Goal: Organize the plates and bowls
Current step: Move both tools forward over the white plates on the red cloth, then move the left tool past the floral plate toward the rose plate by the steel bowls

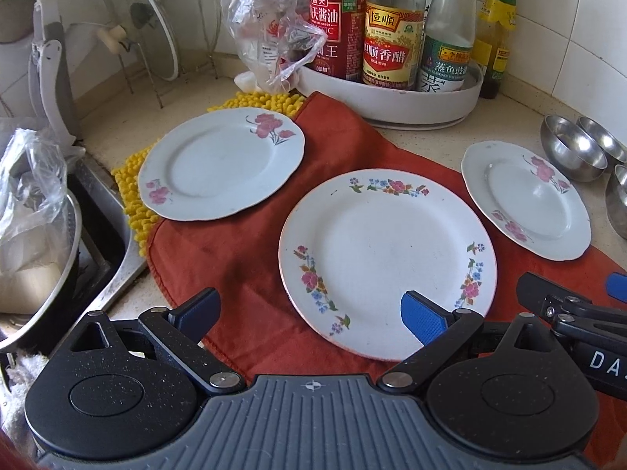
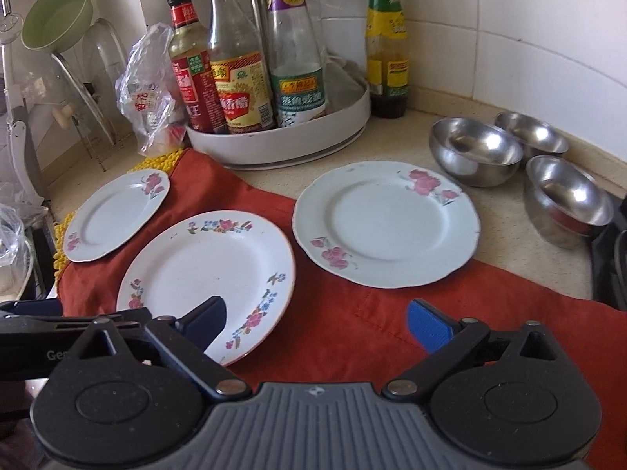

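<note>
Three floral plates lie on a red cloth (image 1: pixel 243 274). The large plate (image 1: pixel 388 262) is in the middle; it also shows in the right wrist view (image 2: pixel 207 270). A smaller pink-flower plate (image 1: pixel 221 164) lies to its left (image 2: pixel 117 213), another (image 1: pixel 527 199) to its right (image 2: pixel 386 223). Three steel bowls (image 2: pixel 476 150) stand at the far right (image 1: pixel 572 152). My left gripper (image 1: pixel 309 313) is open and empty over the large plate's near edge. My right gripper (image 2: pixel 317 321) is open and empty over the cloth, between the large plate and the right plate.
A white turntable tray (image 1: pixel 427 107) of sauce bottles (image 2: pixel 235 78) stands at the back. A plastic bag (image 1: pixel 274 31), a glass lid (image 1: pixel 137 19) on a rack and a yellow mat (image 1: pixel 133 192) are back left. A sink (image 1: pixel 98 235) lies at the left.
</note>
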Demonstrator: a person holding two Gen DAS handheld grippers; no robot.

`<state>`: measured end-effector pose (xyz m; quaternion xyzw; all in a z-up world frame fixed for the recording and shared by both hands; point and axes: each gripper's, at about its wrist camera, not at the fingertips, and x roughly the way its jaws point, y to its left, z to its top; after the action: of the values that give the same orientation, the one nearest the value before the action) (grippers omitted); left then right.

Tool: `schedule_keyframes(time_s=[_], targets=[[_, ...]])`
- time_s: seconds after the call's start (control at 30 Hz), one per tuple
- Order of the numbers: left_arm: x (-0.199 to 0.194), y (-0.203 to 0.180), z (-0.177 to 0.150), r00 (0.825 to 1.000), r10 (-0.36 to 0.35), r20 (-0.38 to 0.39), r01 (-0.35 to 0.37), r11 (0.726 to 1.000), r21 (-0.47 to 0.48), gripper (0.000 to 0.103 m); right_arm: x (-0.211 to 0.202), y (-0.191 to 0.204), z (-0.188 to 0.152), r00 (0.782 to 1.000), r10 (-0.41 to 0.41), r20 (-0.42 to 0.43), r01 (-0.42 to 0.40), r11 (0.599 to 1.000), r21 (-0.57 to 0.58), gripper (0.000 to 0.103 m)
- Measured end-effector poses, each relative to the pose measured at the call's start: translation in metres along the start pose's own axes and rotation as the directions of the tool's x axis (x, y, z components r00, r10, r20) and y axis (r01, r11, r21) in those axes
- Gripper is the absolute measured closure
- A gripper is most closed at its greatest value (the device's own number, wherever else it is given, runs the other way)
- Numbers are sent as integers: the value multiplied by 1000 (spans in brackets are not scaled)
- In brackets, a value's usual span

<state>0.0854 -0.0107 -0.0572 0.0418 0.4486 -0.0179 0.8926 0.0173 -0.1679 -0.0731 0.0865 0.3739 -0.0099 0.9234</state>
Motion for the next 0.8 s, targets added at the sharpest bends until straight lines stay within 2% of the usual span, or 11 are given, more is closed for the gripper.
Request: schedule_keyframes(time_s=[0.17,0.23,0.33,0.6,0.8], targets=[[13,-2,3,1000,14,-16,-14,1000,18,3,21,-3,2,995,88,-56,-88,996,2,18],[18,-1,4,1000,8,-24,-8,1000,18,3,28,-4,2,990,118,-80,-117,993,16,27],[26,-1,6,999,-1,-43,2,1000,30,4,37,-4,3,982,149,-117,-146,989,35,33],[46,1,12,996,-33,-79,44,989,143,4,50,2,8,982,130,-139,-121,990,73,34],[55,9,18,994,-60,-95,76,983,166,4,55,8,11,984,103,-147,-91,992,90,34]])
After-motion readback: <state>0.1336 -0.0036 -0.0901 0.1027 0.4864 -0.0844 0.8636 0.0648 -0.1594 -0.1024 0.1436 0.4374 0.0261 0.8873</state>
